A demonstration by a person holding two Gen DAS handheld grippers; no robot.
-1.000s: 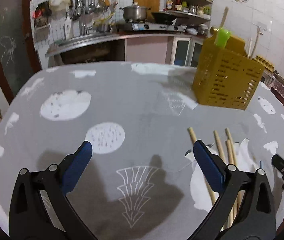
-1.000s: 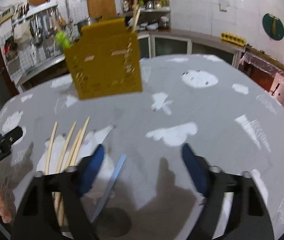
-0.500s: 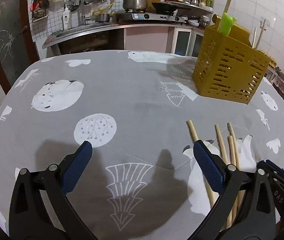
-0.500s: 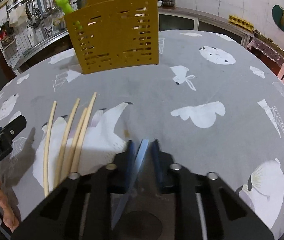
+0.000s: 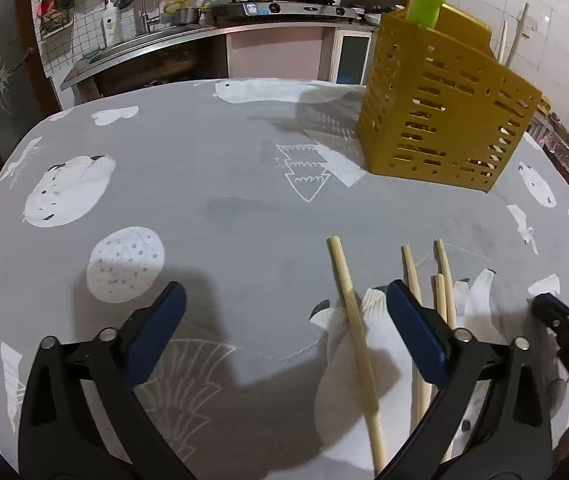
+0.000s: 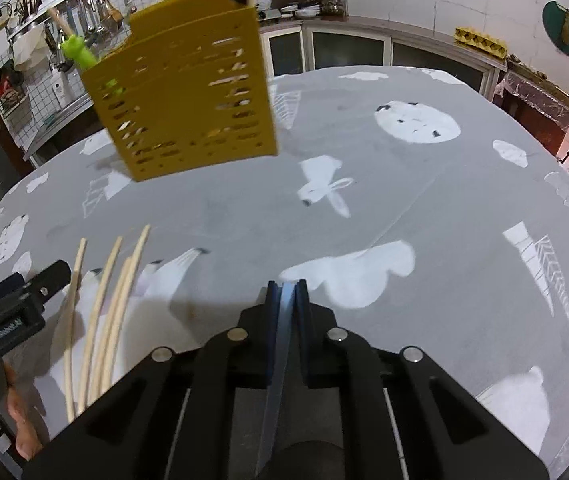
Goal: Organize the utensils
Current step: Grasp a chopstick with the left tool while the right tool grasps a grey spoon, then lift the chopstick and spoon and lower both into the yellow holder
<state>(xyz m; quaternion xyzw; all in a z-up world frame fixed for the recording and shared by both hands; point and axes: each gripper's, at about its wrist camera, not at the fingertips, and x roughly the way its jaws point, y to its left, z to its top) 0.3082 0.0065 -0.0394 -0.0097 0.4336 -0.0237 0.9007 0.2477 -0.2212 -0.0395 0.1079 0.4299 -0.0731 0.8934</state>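
Several pale wooden chopsticks lie side by side on the grey patterned tablecloth. My left gripper hangs over them, jaws wide and closing. The leftmost chopstick lies between its fingers, close to the right one and touched by neither pad. My right gripper is shut on a thin blue-grey flat utensil, which runs back under the camera. A yellow slotted utensil holder stands farther back with a green-handled utensil and some sticks in it.
The right gripper's black tip shows at the left wrist view's right edge. The left gripper's body and a person's hand sit at the right wrist view's left edge. A kitchen counter with pots stands beyond the round table.
My right gripper has shut on the flat utensil that lay between its open fingers. My left gripper has moved forward and to the right, so that the leftmost chopstick now lies between its fingers.
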